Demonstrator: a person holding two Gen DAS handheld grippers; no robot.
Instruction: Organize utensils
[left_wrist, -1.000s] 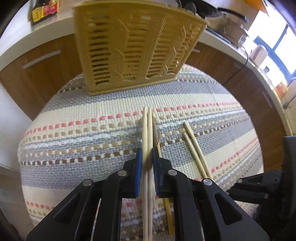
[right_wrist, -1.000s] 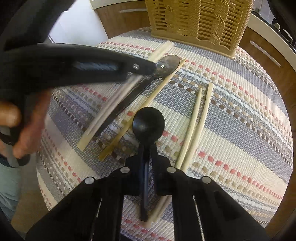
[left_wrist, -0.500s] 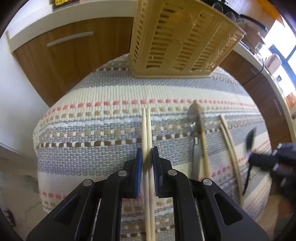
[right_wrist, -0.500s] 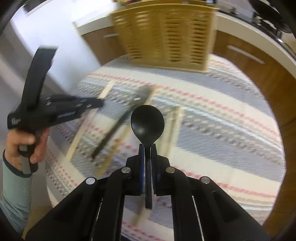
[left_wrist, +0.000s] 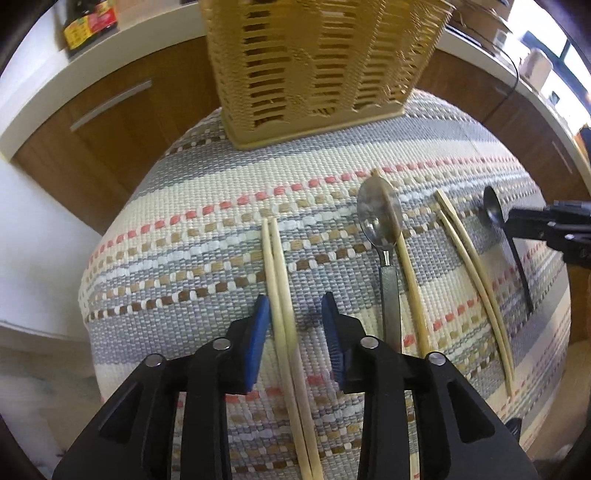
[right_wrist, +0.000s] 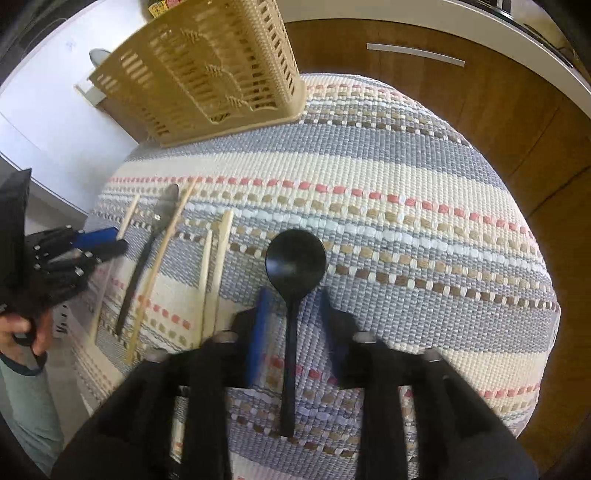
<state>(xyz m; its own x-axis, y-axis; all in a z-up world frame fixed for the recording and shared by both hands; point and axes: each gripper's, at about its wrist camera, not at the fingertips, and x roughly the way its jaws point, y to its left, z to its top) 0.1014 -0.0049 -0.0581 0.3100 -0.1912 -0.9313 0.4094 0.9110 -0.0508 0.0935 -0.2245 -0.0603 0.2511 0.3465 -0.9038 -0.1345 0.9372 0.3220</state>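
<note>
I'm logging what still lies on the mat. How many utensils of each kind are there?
Chopsticks: 5
Metal spoon: 1
Black spoon: 1
Total: 7

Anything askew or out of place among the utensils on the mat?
One thing: a single chopstick lies diagonally across the bowl of the metal spoon, resting on it. The chopstick pairs and the black spoon lie roughly parallel on the woven mat; nothing looks spilled or damaged.
</note>
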